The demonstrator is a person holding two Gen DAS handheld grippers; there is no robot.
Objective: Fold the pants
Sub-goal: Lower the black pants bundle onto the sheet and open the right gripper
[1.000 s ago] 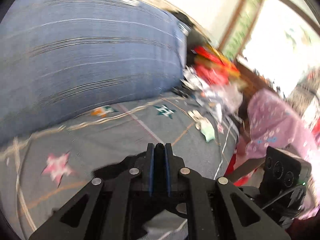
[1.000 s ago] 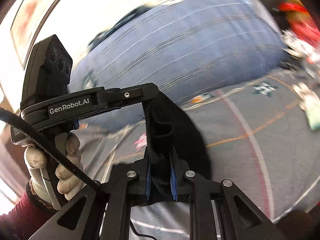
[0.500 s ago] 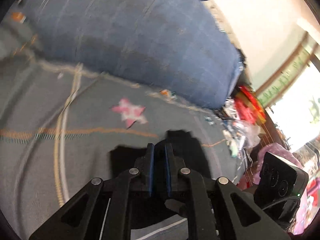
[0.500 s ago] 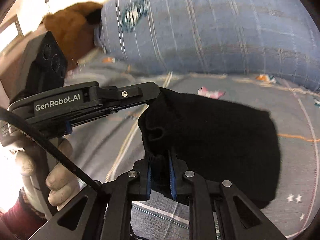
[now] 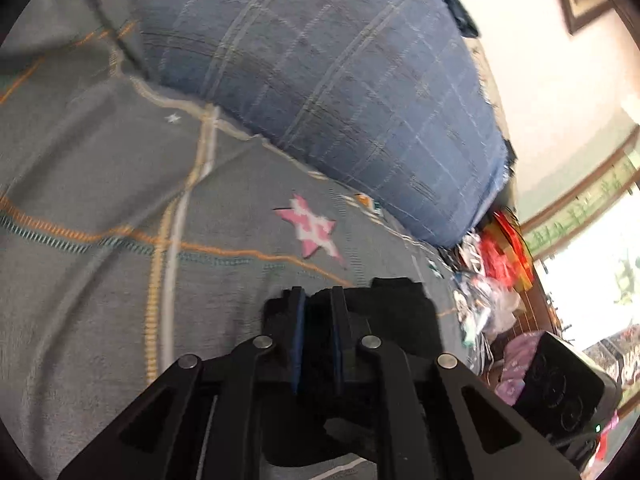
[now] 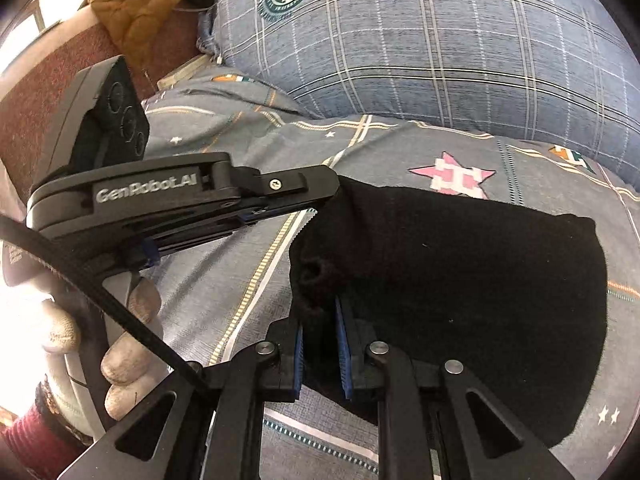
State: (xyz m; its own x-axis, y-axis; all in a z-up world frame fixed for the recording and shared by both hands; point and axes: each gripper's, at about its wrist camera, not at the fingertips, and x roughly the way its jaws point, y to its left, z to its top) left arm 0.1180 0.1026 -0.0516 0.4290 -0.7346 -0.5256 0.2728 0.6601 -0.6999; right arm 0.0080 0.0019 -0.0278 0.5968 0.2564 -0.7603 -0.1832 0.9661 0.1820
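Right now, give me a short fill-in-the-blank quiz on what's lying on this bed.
1. The folded pants are ____ in colour.
2. The pink shape printed on the bedsheet beside the pants is a ____.
3. The big pillow behind the pants has a blue ____ pattern.
4. The right gripper is shut on the ____.

Missing words: black; star; plaid; pants

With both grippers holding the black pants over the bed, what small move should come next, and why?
Probably let go. The pants lie folded and flat on the bedsheet, while the right gripper pinches one corner and the left gripper, jaws opening, has cloth between its fingers. Then draw both back.
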